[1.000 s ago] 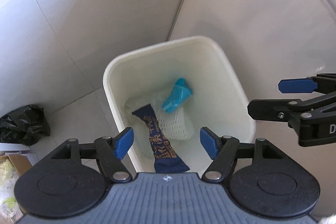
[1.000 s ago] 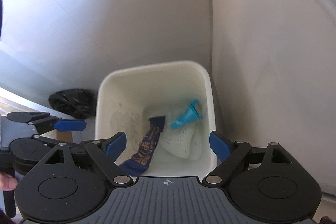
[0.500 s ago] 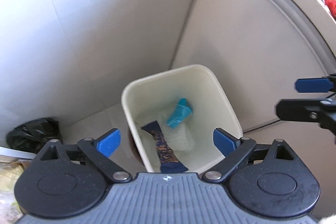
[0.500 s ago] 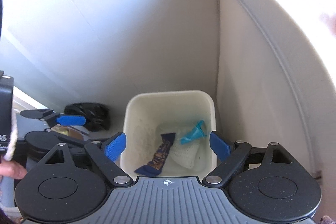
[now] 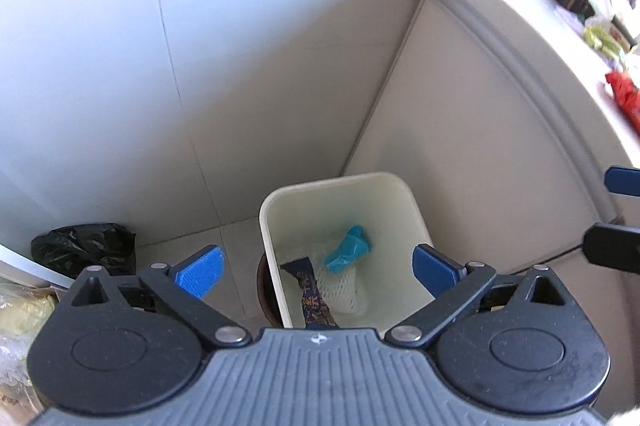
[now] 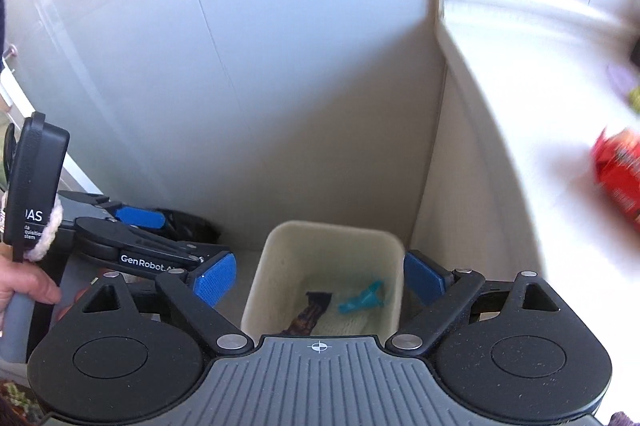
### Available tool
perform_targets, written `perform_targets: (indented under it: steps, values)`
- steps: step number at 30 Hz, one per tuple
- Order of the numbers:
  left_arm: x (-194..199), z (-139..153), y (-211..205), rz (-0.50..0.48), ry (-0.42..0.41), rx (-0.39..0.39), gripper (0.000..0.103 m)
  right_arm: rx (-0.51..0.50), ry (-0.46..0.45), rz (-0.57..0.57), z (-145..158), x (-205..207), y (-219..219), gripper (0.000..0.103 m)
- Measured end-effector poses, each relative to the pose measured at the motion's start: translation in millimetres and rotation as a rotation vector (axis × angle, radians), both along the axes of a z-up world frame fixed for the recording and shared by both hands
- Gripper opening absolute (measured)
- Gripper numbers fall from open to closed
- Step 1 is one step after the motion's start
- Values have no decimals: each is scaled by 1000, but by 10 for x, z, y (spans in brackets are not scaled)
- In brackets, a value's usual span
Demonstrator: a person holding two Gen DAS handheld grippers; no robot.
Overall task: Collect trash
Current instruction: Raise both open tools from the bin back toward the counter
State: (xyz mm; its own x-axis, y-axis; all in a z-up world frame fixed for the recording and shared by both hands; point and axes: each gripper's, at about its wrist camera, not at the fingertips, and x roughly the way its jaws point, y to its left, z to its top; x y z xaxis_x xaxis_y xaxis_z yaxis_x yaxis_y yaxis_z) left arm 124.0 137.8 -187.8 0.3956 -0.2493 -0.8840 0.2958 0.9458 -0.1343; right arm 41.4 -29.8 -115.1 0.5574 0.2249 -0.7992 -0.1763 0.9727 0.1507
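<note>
1. Both grippers hang above a cream bin (image 5: pixel 340 194) wedged in the corner where a white wall (image 5: pixel 200 46) meets a pale cabinet side (image 5: pixel 500 146).
2. The left gripper (image 5: pixel 316 268) stands wide open with nothing between its blue pads; its jaws have just been opening. The right gripper (image 6: pixel 318 278) is likewise spread wide and holds nothing.
3. Collected trash already lies at the bottom of the bin: a dark snack wrapper (image 5: pixel 314 300), a teal scrap (image 5: pixel 348 250) and a white foam net (image 5: pixel 340 286). The wrapper's long axis runs from the bin's middle toward the near wall.
4. The next piece appears to be a red packet (image 6: pixel 616 174), blurred, lying on the white desk (image 6: pixel 520 74) that tops the cabinet. It sits up and to the right of both grippers, well apart from the bin.
5. The right gripper looks the nearer of the two to that packet; in its own view the left gripper (image 6: pixel 180 246) is on the far side, held by a hand (image 6: pixel 24 290).
6. More small items crowd the desk farther along, too small to identify.
7. The desk's edge overhangs the cabinet just right of the bin, so any sweep toward the packet likely has to clear that lip first.
8. A black bag (image 5: pixel 84 246) lies on the floor left of the bin, leaving open floor between them.
</note>
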Motion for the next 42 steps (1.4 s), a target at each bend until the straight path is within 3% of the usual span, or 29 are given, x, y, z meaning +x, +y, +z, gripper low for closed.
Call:
perform_targets:
  steps: [10,16,22,29,35,42]
  values:
    - [-58,489,-307,47,-119,-59,102,-20,-176,-44,501,-140,-480,98]
    - [-10,707,-764,-41,-171,-108,102,-61,-244,-154,714,-179,-1022,98]
    - [37,805,-1263,-123,-172,-158,102,-116,-266,-260,690,-188,-1525,98]
    - [68,865,-1824,-124,-101,-229,102,-171,-251,-394,609,-242,-2096,99]
    - [72,936,-2130,-84,-40,-301,102,-161,-222,-503,491,-223,-2616,99]
    - [210,899,-2484,-63,86,-412,102,-170,-196,-591,283,-107,-3069,99]
